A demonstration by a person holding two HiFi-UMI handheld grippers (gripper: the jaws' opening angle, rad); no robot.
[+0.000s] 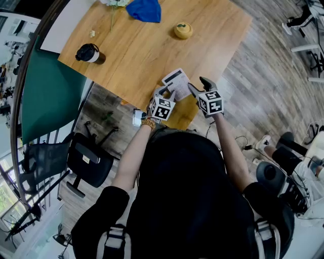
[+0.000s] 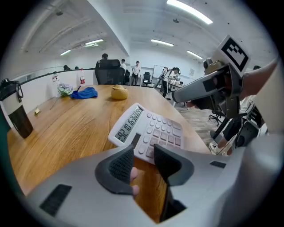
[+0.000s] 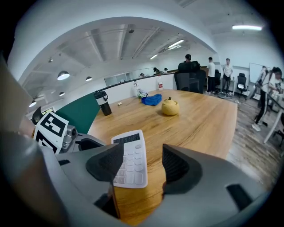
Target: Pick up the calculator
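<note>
A white calculator [image 1: 175, 82] with a lit number display lies flat on the wooden table [image 1: 152, 50], close to its near edge. My left gripper [image 1: 166, 94] sits at the calculator's near left corner. In the left gripper view its jaws stand apart, with the corner of the calculator [image 2: 148, 129] just ahead of the left gripper [image 2: 143, 165] and no pad pressing on it. My right gripper [image 1: 200, 87] hovers just right of the calculator, also open. In the right gripper view the calculator [image 3: 130, 160] lies ahead of the left pad of the right gripper [image 3: 141, 167].
A yellow round object [image 1: 183, 30], a blue cloth [image 1: 145, 10] and a black tumbler [image 1: 90, 53] stand farther back on the table. A green partition [image 1: 48, 96] and an office chair [image 1: 86, 159] are to the left. Several people stand in the background.
</note>
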